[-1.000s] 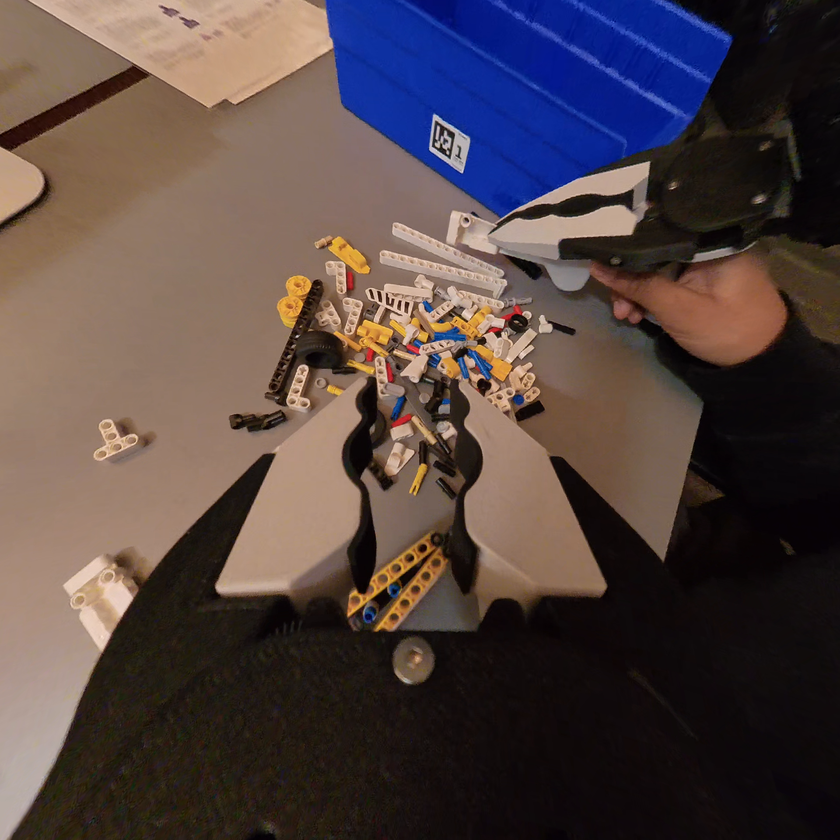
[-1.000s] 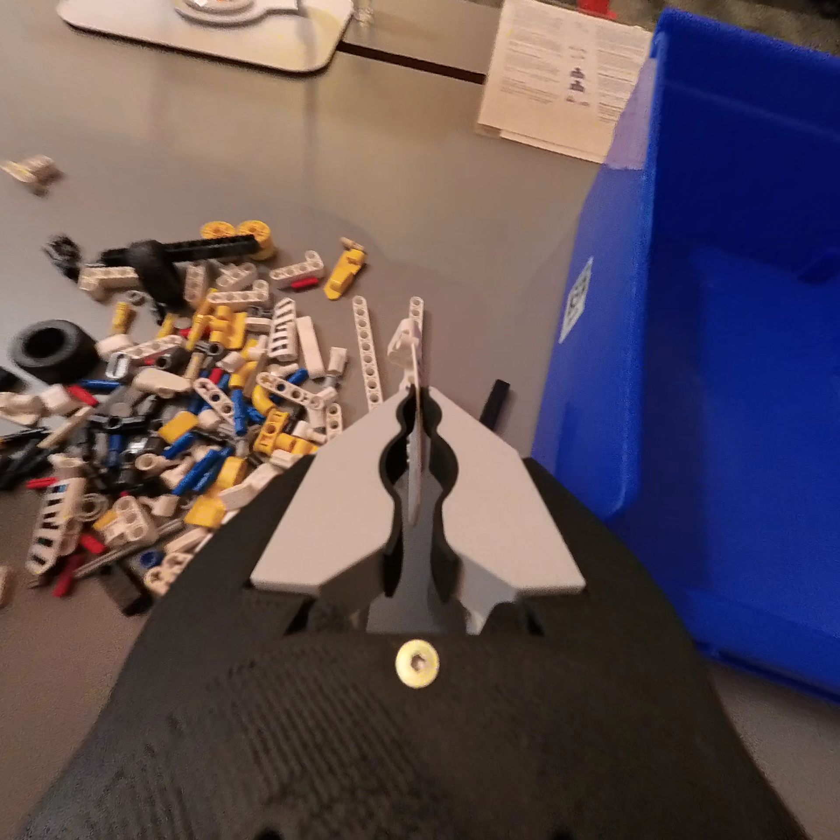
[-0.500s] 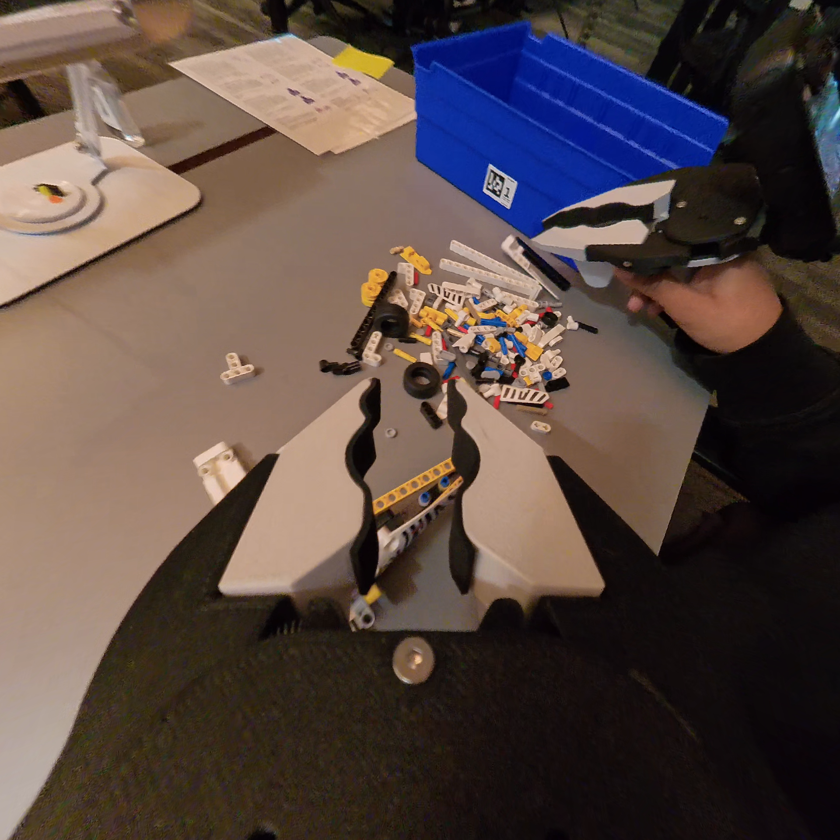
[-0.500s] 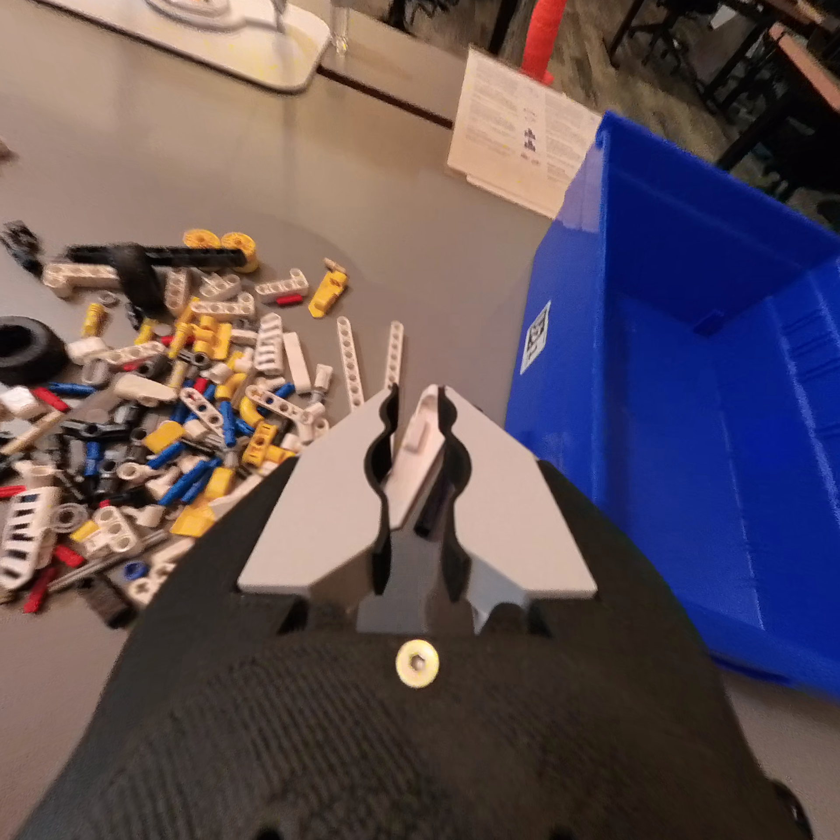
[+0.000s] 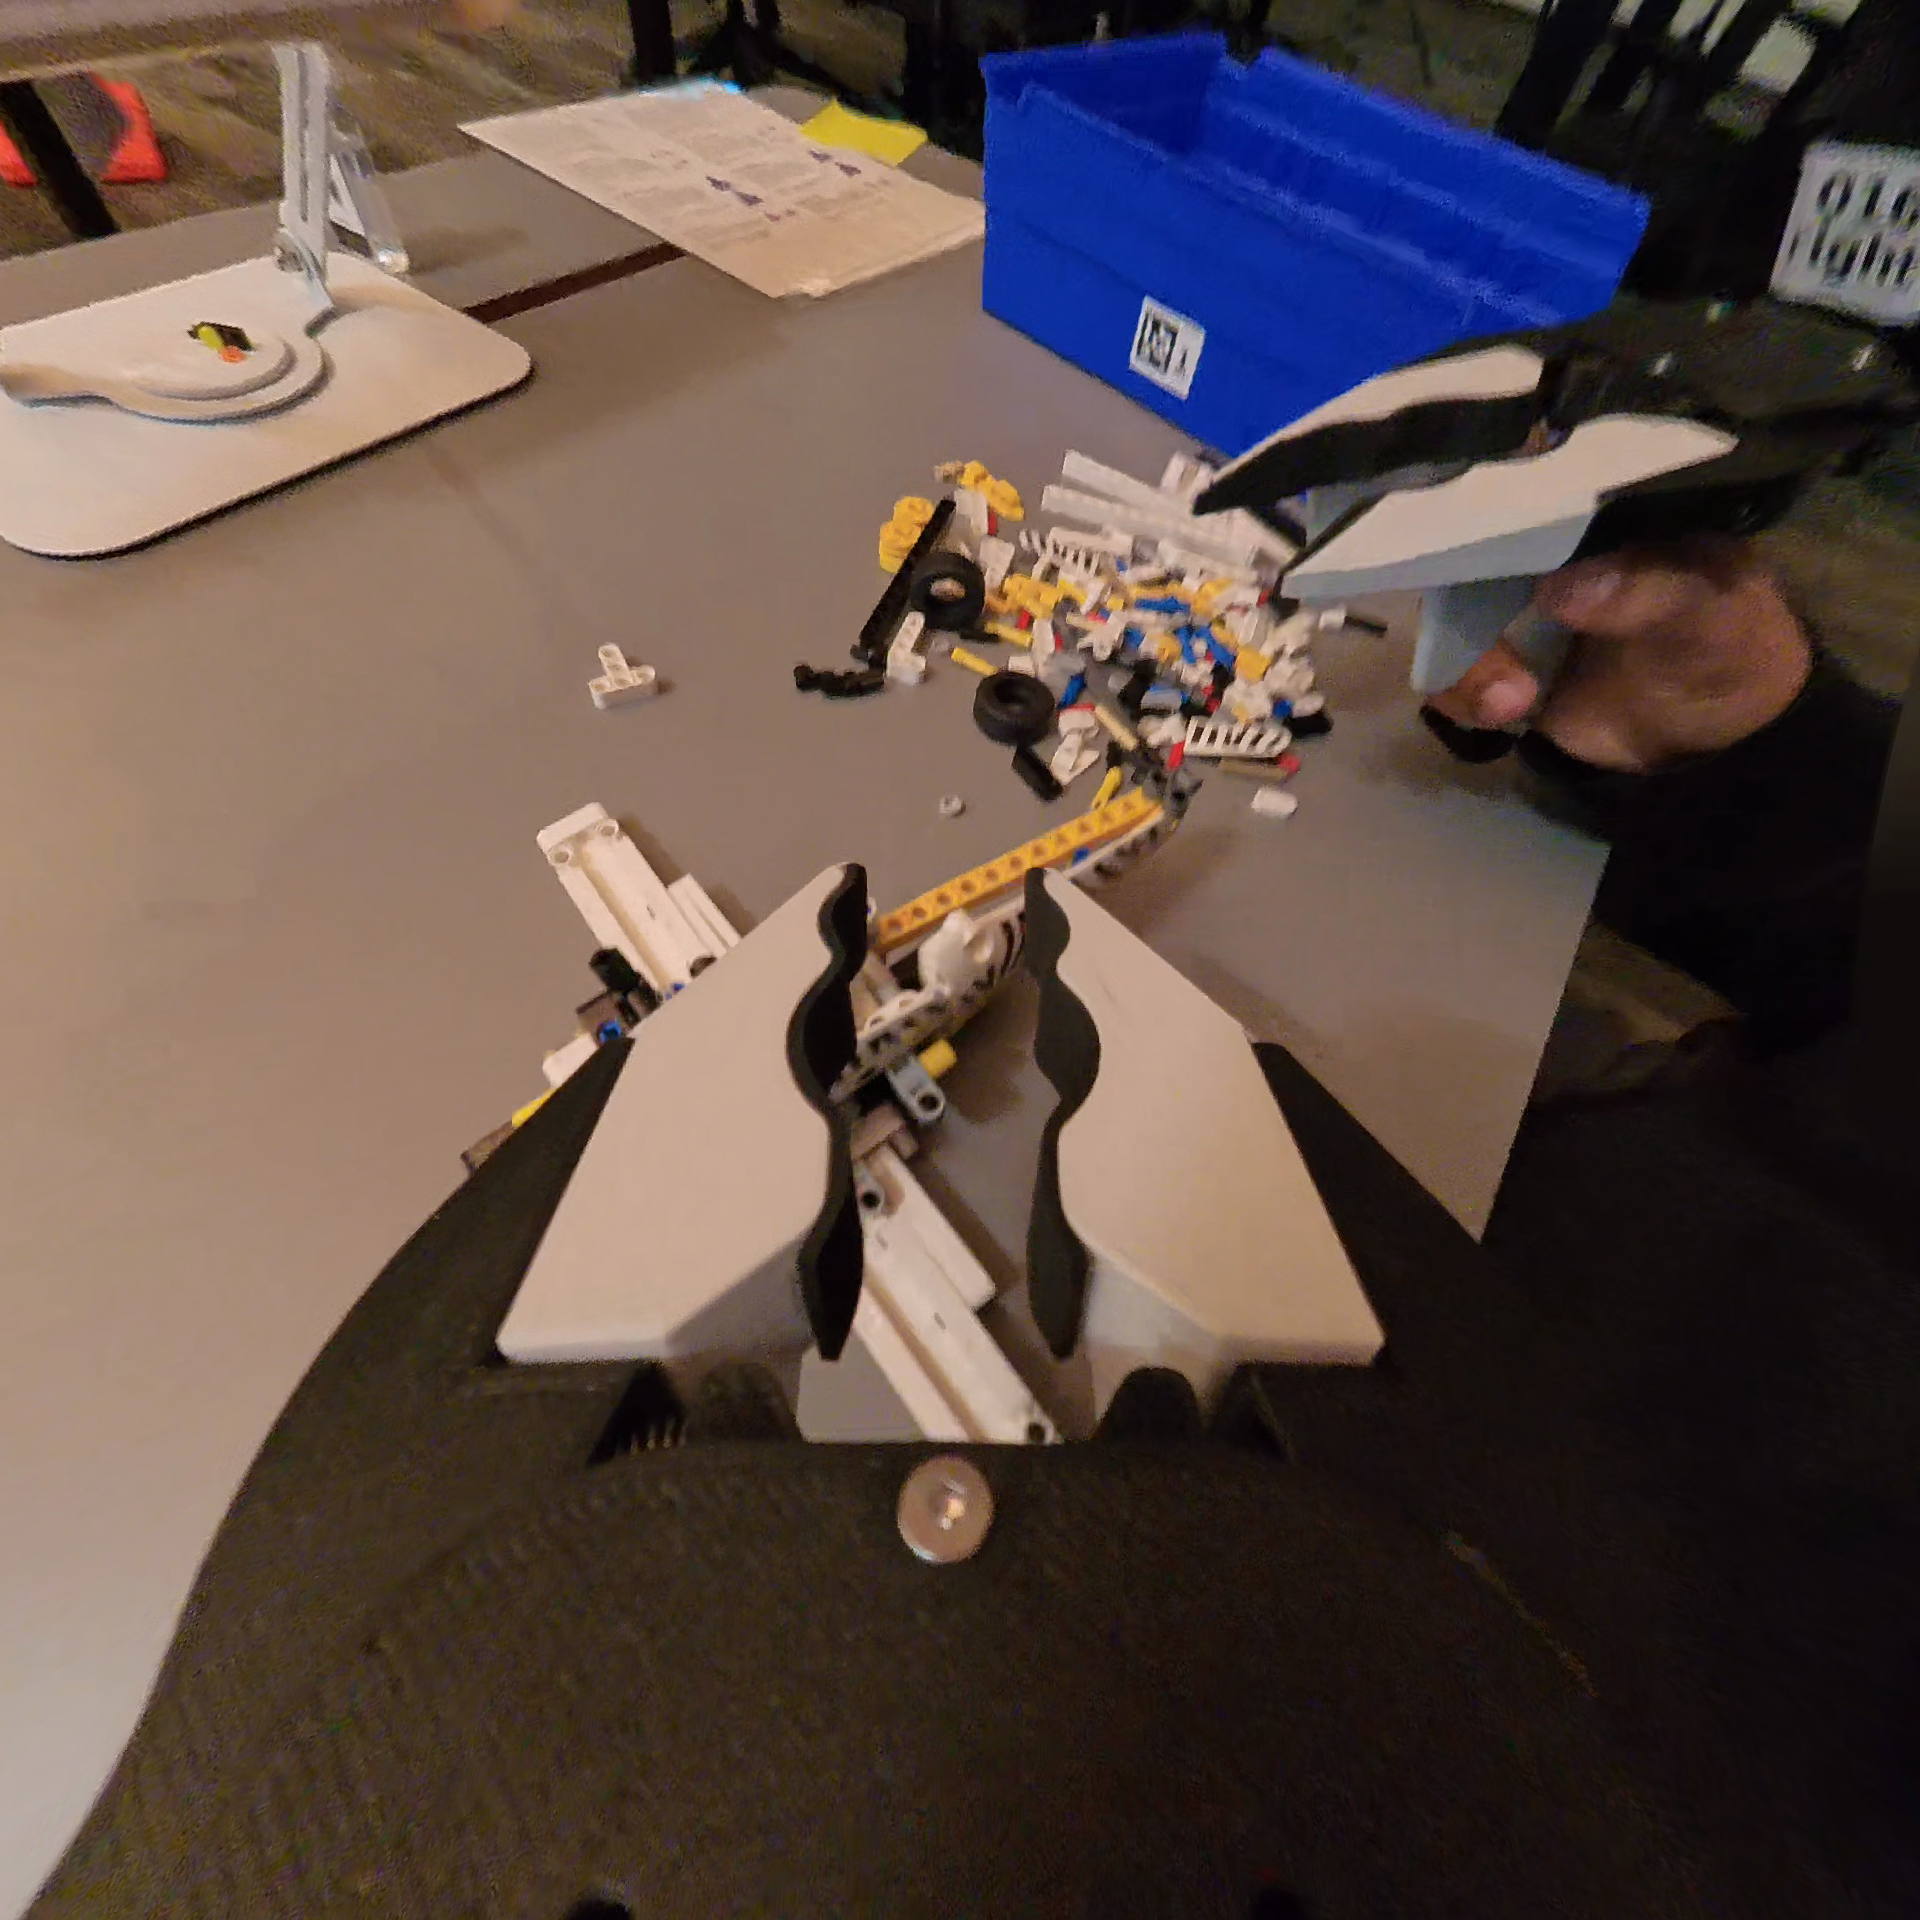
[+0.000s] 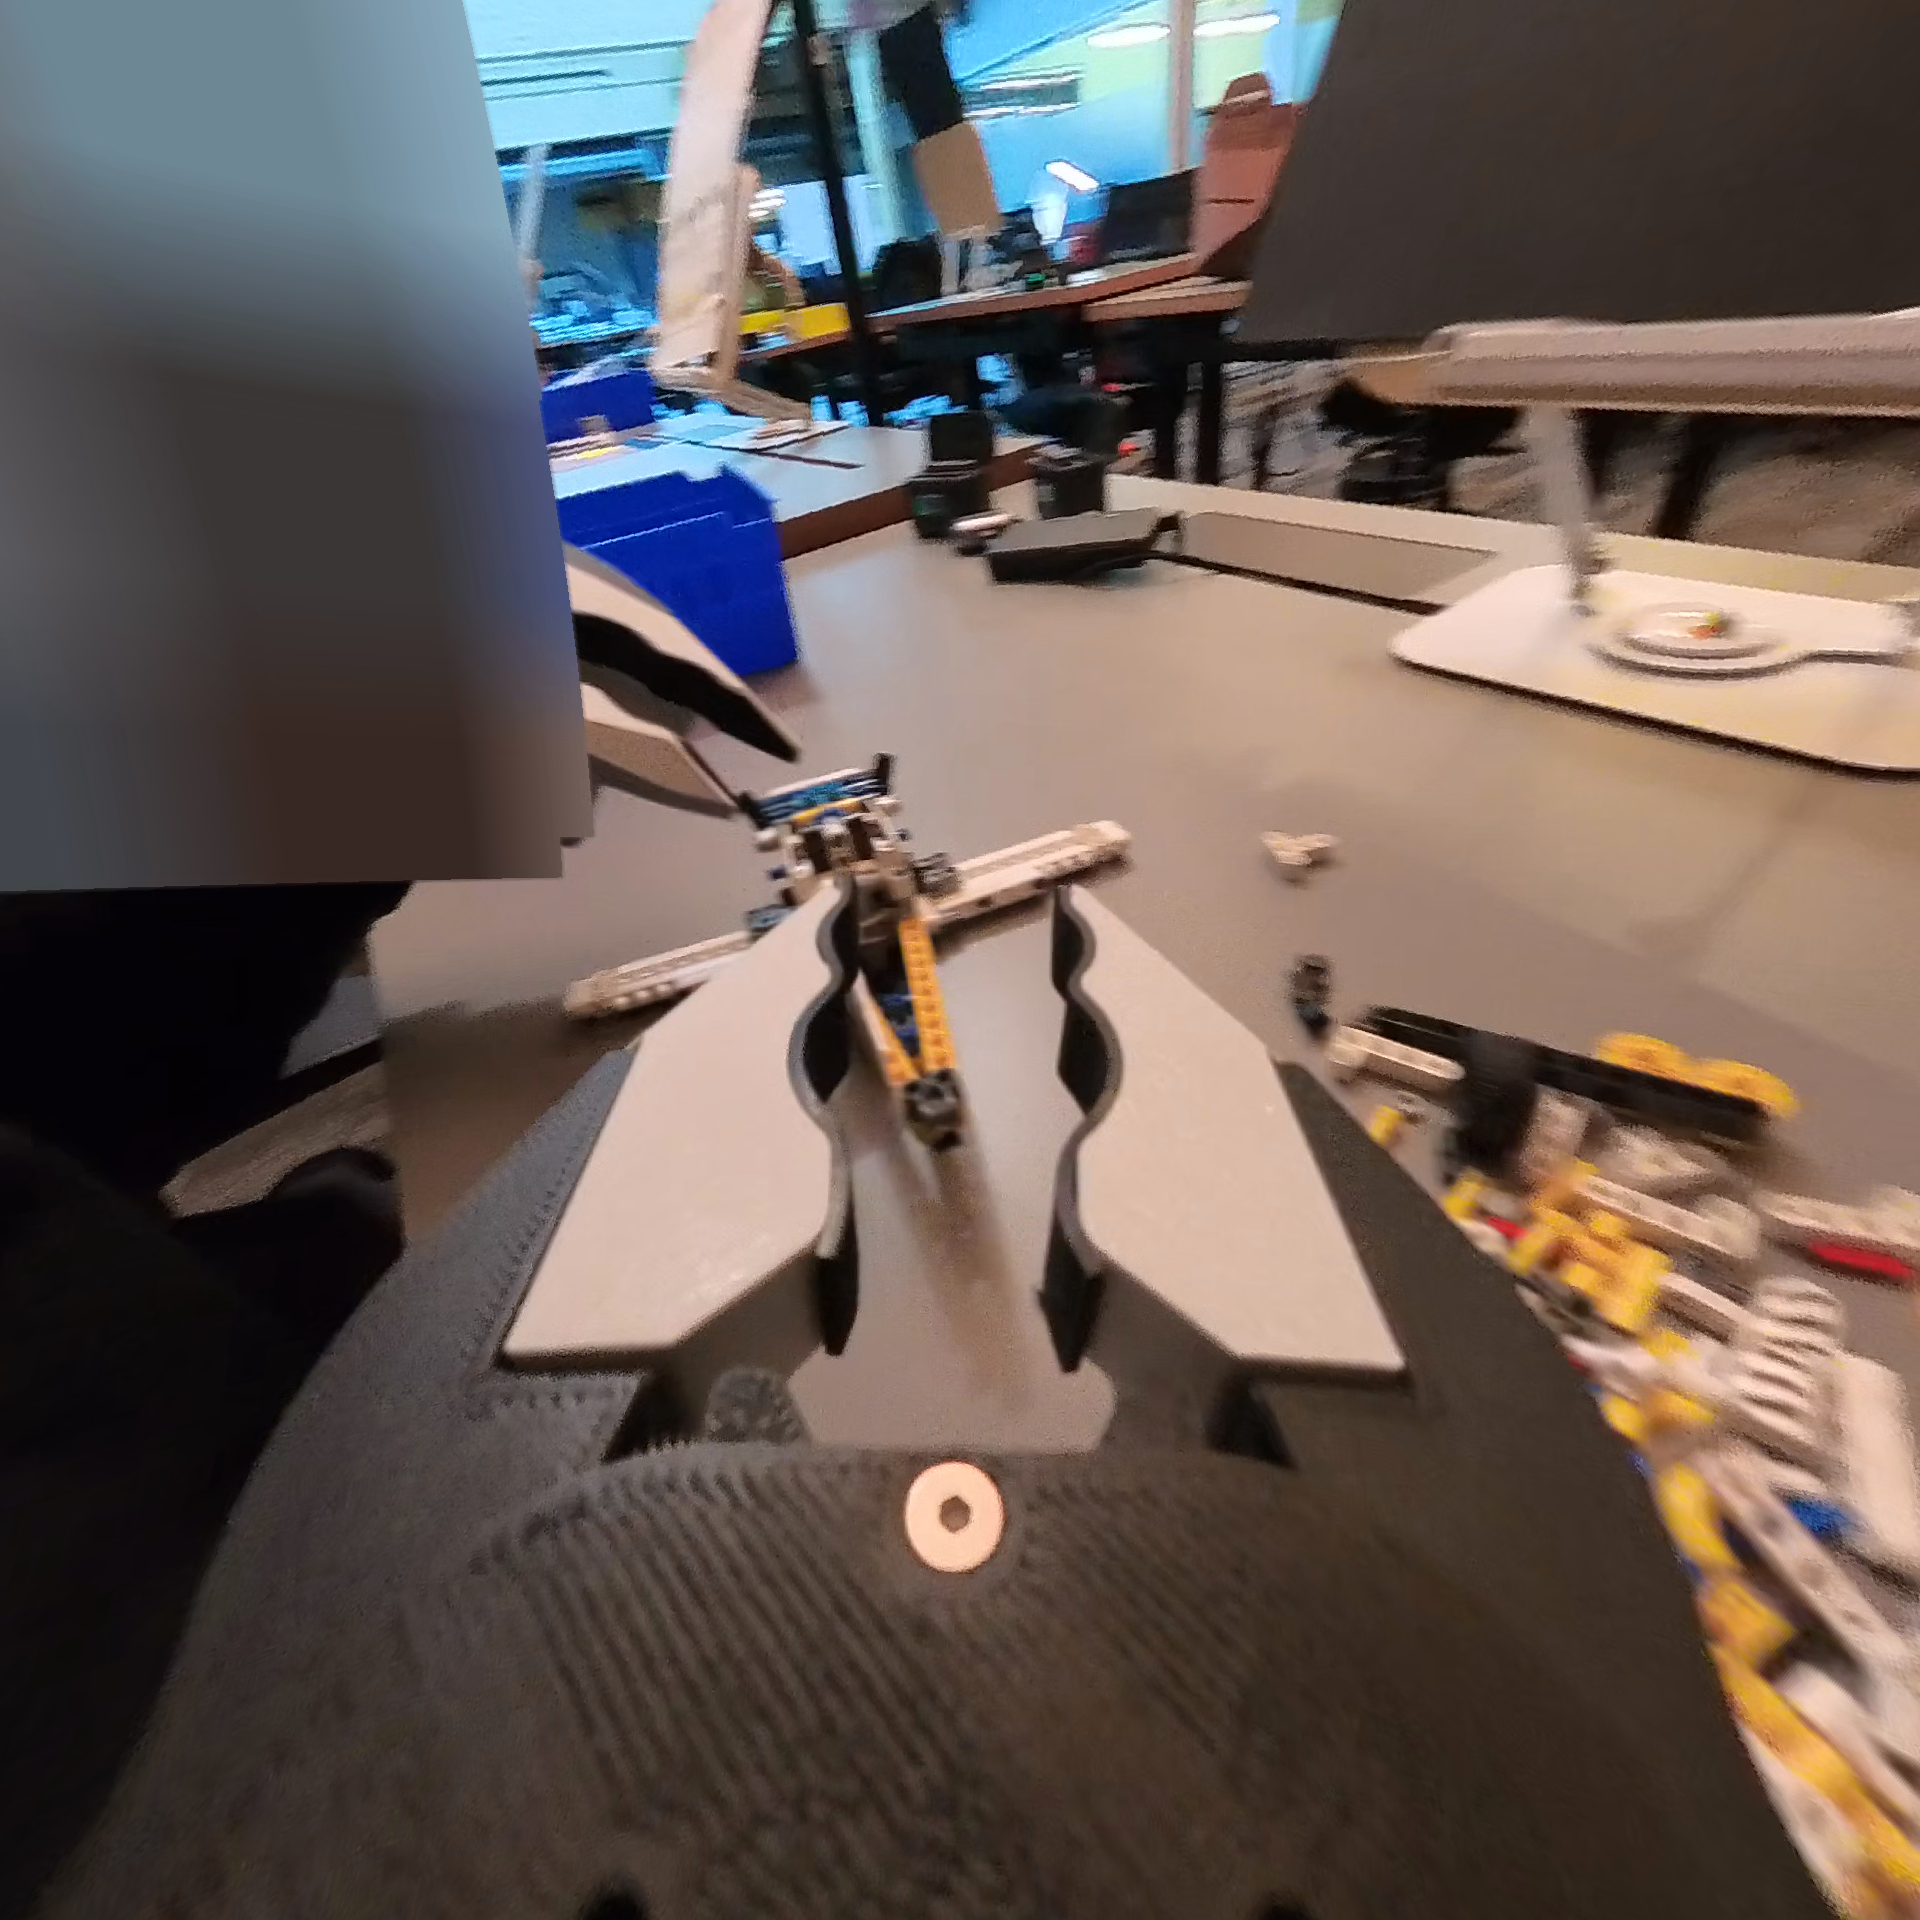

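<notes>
A built brick model (image 5: 940, 971) with a yellow beam nose (image 5: 1039, 847) and long white wings (image 5: 623, 894) lies on the grey table (image 5: 312, 935). My left gripper (image 5: 945, 894) is over it, jaws apart. The model is against the left pad (image 5: 826, 1029), and bare table shows between it and the right pad (image 5: 1060, 1039). In the right wrist view the left gripper (image 6: 753, 774) is by the model's tail (image 6: 821, 795). My right gripper (image 6: 951, 914) is open and empty and points at the model's nose (image 6: 920, 997). It also shows raised over the pile in the left wrist view (image 5: 1247, 540).
A pile of loose small pieces (image 5: 1122, 613) lies mid-table, with a black tyre (image 5: 1013, 707) and a white T piece (image 5: 621, 681) beside it. A blue bin (image 5: 1299, 239), paper sheets (image 5: 727, 177) and a white stand base (image 5: 208, 395) are at the back. The table edge (image 5: 1538, 1039) is at the right.
My right gripper was shut on a thin white piece by the blue bin, opened and let it go, then swung round to face the model. My left gripper drew back from the pile.
</notes>
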### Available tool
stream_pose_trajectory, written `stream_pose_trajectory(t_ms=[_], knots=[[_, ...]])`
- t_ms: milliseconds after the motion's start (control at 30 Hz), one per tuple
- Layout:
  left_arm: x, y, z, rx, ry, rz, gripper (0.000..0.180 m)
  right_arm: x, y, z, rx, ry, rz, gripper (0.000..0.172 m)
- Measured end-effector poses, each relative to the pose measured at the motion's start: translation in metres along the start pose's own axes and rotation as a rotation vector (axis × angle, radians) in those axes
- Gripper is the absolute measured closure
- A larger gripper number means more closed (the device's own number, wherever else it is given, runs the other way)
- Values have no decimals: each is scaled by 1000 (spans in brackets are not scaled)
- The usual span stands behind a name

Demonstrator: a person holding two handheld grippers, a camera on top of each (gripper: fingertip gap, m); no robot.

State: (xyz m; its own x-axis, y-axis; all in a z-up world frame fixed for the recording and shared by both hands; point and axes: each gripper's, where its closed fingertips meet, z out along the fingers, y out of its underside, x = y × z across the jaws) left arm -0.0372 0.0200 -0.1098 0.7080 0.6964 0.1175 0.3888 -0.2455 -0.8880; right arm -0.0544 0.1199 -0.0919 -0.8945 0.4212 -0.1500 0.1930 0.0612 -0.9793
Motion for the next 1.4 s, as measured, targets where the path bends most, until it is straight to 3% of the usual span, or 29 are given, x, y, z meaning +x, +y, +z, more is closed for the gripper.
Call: stream_pose_trajectory(t_ms=[200,367,700,767,800,1167,1400], knots=[[-14,39,6,-161,-71,138,127,-40,21,43,-155,-149,-69,140],[-30,30,9,-62,-187,292,83,-42,50,68,-423,-154,-228,144],[-37,42,17,-180,-122,403,100,-42,70,78,-708,-180,-296,151],[-38,41,17,-183,-103,395,101,-43,72,80,-748,-180,-311,164],[-41,40,18,-176,-113,388,107,-42,71,82,-761,-174,-328,165],[-39,39,21,-129,-151,314,107,-44,71,79,-752,-234,-370,168],[-35,38,22,-103,-103,278,107,-50,63,75,-750,-374,-69,172]])
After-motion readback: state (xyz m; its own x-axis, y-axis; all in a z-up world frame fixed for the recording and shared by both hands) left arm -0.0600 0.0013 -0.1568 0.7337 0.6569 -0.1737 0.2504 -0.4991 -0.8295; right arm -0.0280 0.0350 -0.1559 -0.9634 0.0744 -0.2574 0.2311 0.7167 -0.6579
